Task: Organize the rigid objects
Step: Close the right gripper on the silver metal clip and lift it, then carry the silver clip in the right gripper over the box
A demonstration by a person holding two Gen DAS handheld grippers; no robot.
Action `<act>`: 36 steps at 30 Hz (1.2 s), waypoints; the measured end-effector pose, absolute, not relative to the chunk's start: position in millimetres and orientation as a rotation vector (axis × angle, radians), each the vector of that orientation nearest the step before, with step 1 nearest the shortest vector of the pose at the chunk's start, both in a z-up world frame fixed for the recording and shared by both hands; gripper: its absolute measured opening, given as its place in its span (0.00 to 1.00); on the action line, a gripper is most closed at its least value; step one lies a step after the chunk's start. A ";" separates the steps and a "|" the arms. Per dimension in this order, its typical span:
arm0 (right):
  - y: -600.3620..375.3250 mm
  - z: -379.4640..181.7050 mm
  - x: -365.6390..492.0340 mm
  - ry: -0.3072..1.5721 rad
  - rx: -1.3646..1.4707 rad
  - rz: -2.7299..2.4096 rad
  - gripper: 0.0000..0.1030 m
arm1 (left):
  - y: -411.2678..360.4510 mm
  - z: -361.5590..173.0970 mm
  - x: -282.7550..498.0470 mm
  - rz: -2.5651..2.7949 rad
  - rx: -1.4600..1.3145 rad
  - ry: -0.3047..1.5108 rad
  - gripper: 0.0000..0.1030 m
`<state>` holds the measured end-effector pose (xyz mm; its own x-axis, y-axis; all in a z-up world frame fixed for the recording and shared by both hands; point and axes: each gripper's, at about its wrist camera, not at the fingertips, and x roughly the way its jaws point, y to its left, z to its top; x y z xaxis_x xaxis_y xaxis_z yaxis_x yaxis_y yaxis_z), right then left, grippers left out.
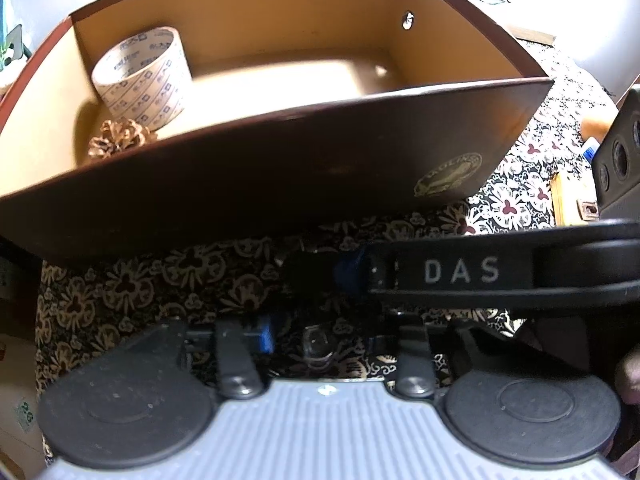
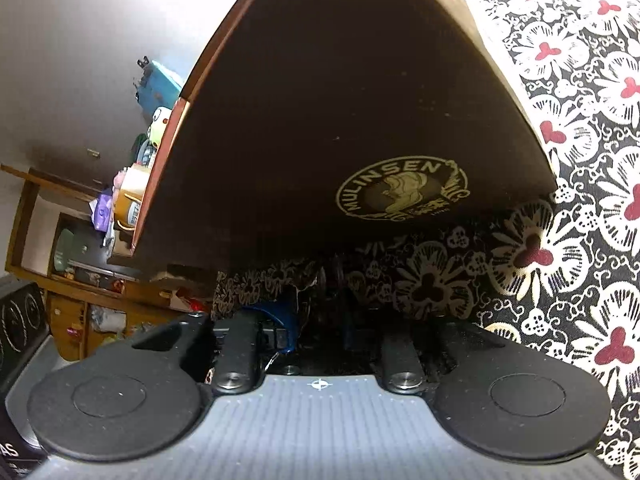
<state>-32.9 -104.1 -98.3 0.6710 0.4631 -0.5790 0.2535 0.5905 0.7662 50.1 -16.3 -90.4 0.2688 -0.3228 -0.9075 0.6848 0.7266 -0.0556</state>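
We saw a brown box [image 1: 280, 176] on the flowery cloth [image 1: 120, 292] over the tabletop. Inside it, in the left corner, stood a tape roll [image 1: 140, 76], and a pine cone [image 1: 120, 140] touched it in front. Both claws were low by the box wall. We could not tell if the left claw [image 1: 320, 344] or the right claw [image 2: 320, 336] was open or closed.

Matt cardboard box [image 1: 280, 176], printed cloth [image 2: 580, 240].

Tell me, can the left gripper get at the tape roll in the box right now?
Probably not directly. The tape roll stands inside the brown box, whose near wall rises between it and the left gripper. Lifting over that wall should work; the box is open on top.
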 end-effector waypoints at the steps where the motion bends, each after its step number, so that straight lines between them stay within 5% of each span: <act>1: -103.8 -98.0 -32.6 0.861 0.957 0.141 0.00 | -16.8 -90.4 49.8 -0.704 0.383 1.104 0.29; 6: -109.3 -98.1 -35.1 0.860 0.988 0.143 0.00 | -20.6 -90.8 47.7 -0.706 0.391 1.102 0.20; 25: -139.9 -67.9 -99.6 0.876 0.970 0.063 0.00 | -46.9 -69.4 -9.4 -0.880 0.444 1.077 0.19; 36: -171.9 -4.6 -147.0 0.652 0.910 -0.074 0.00 | -80.2 -8.2 -42.0 -1.086 0.464 0.857 0.19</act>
<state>-147.0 -171.9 -4.6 0.8065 0.2076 -0.5537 0.3260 0.6250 0.7093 -42.0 -80.2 -8.2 0.2007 -0.5735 -0.7943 0.9057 0.4176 -0.0726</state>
